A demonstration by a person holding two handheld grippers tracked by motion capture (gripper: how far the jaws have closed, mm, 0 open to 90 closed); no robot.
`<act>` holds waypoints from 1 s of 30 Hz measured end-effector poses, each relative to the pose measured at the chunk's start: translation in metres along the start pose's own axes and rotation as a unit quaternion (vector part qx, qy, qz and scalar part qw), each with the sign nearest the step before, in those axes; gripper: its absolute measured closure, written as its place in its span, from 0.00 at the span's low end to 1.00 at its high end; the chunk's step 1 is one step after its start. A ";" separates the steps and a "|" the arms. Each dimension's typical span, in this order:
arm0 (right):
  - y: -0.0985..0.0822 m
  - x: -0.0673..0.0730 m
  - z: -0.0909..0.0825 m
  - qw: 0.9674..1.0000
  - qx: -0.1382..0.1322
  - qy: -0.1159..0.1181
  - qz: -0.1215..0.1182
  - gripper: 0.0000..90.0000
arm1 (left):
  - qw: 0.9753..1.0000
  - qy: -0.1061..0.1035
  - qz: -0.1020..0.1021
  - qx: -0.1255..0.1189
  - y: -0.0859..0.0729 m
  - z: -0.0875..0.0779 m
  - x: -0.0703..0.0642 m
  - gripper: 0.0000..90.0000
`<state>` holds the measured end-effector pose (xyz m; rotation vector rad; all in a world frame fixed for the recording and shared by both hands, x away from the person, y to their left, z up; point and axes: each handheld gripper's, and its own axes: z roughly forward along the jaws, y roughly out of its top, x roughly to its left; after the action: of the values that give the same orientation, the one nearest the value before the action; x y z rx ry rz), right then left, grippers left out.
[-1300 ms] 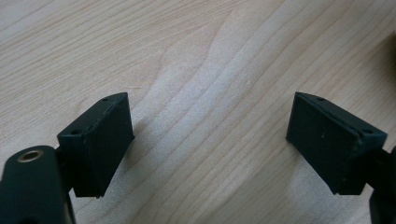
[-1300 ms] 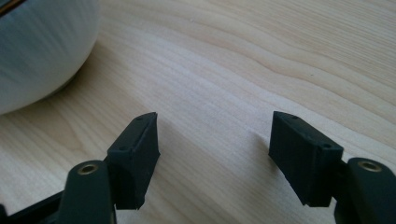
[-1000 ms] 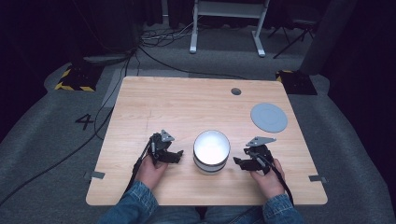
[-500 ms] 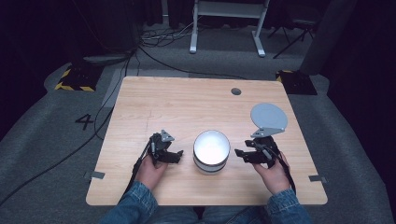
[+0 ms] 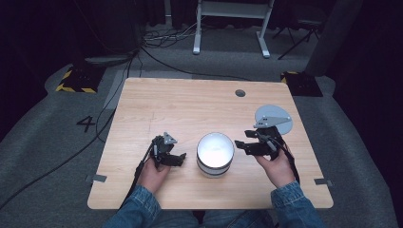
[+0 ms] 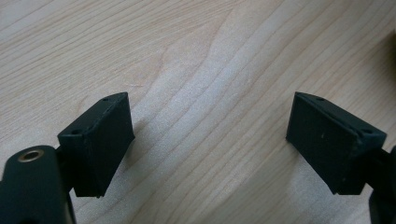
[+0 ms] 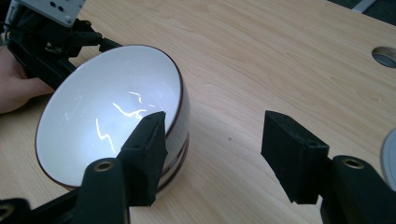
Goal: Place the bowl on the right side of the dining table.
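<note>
A white bowl (image 5: 215, 151) with a dark rim stands near the table's front edge, between my two grippers. In the right gripper view the bowl (image 7: 107, 116) seems to sit in a second one under it. My left gripper (image 5: 180, 159) rests low just left of the bowl, and in its own view the left gripper (image 6: 210, 135) is open over bare wood. My right gripper (image 5: 240, 147) hangs above the table just right of the bowl, jaws wide apart. In its own view the right gripper (image 7: 212, 135) is open and empty, its left jaw in front of the bowl's wall.
A grey round disc (image 5: 285, 124) lies on the table (image 5: 190, 109) at the right, behind the right hand. A cable hole (image 5: 240, 93) sits near the back edge. The left gripper (image 7: 56, 37) shows beyond the bowl. Cables and a stand's legs are on the floor behind.
The right gripper has risen off the table beside the bowl, and its grey top plate now overlaps the disc in the high view. The left gripper and the bowl have stayed put.
</note>
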<state>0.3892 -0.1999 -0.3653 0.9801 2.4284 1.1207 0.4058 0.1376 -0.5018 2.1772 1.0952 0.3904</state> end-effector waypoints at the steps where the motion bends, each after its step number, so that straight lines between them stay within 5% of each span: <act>1: 0.005 0.003 0.004 1.000 0.002 0.003 -0.007 0.45 | 1.000 0.000 0.000 0.000 0.000 0.000 0.000 0.16; 18: 0.032 0.016 0.051 0.996 0.080 0.030 -0.028 0.59 | 1.000 0.008 0.004 -0.003 0.000 0.000 0.001 0.16; 29: 0.036 0.015 0.076 0.988 0.145 0.031 -0.043 0.79 | 1.000 0.006 0.005 -0.002 0.001 0.000 0.001 0.16; 30: 0.037 0.017 0.079 0.986 0.158 0.010 -0.057 0.86 | 1.000 0.005 0.005 -0.003 0.001 0.000 0.001 0.16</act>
<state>0.4340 -0.1273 -0.3886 0.9047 2.6958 0.7233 0.4068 0.1382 -0.5013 2.1788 1.0888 0.4081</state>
